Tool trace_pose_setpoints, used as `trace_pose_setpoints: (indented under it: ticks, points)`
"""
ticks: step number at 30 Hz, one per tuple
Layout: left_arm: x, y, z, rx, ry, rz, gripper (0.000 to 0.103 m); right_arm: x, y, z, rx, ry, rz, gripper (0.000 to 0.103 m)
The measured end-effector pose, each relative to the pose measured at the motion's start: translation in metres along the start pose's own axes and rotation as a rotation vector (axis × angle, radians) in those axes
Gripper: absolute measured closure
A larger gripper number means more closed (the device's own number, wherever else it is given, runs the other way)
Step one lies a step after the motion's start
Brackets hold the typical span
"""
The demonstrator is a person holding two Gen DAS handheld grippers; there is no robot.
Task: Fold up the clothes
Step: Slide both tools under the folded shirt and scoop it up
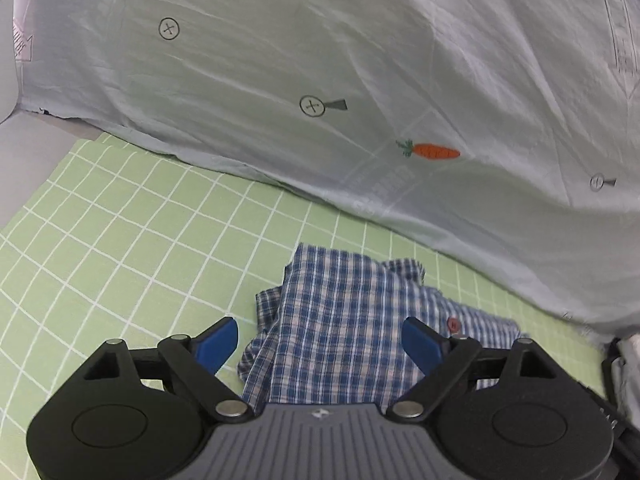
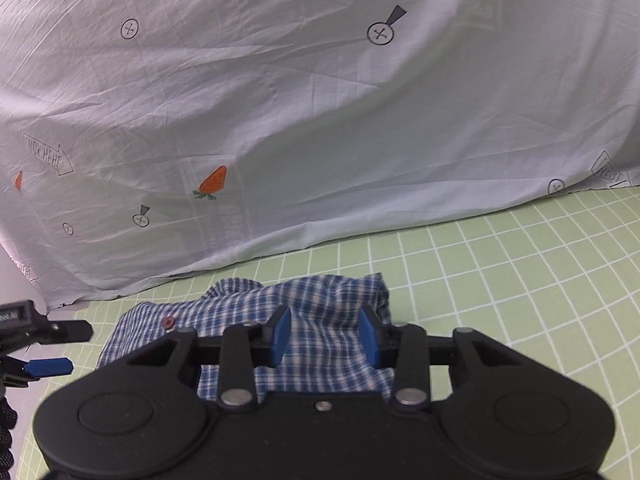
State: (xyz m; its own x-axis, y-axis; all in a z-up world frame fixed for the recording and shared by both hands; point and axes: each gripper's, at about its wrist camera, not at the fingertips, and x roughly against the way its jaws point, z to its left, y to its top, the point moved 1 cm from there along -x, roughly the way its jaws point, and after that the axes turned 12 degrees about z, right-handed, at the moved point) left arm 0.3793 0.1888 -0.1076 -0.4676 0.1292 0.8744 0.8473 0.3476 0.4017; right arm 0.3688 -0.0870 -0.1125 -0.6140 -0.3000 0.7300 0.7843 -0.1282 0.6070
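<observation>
The plaid shirt (image 1: 340, 312) lies bunched on the green checked sheet (image 1: 120, 216), near the draped pale cloth (image 1: 280, 60). The left claw (image 1: 320, 344) gapes wide, empty. The right claw (image 2: 325, 336) stands half open astride a fabric ridge, pads apparently not pinching. Judged step: regrasping; next, find a free edge.

The pale blue printed sheet (image 2: 320, 120) that hangs as a backdrop carries the only clear words: at the left edge of the right wrist view an outlined arrow (image 2: 48, 159) bears "LOOK HERE", its first letter lost in a crease. At the far right of that view a second outlined sign (image 2: 609, 171) shows "HERE", and faint mirrored lettering (image 2: 228, 226) under the orange carrot shows through the cloth but cannot be read. In the left wrist view the same sheet (image 1: 280, 60) shows only circled crosses (image 1: 169, 29) and ghosted lettering (image 1: 380, 196) below the carrot, too faint to make out.
</observation>
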Motion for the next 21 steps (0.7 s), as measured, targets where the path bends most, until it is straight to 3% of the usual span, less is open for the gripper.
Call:
trace_pose_setpoints:
  ticks: [2,5,9,16,21]
  points:
    - [-0.018,-0.005,-0.009,-0.053,0.055,0.034,0.014,-0.013,-0.004,0.011,0.025,0.030,0.035,0.064]
    - [-0.045,-0.007,-0.012,-0.093,0.121,0.083,0.013,-0.039,-0.011,0.025,0.097,-0.006,0.087,0.059]
    - [-0.075,-0.005,-0.004,-0.102,0.174,0.142,0.001,-0.070,-0.016,0.025,0.173,-0.147,0.132,0.029]
    - [-0.079,-0.007,0.008,-0.099,0.143,0.181,0.000,-0.077,-0.019,0.010,0.194,-0.201,0.147,0.007]
    - [-0.078,-0.011,0.017,-0.134,0.105,0.224,0.000,-0.077,-0.027,0.000,0.171,-0.191,0.187,0.001]
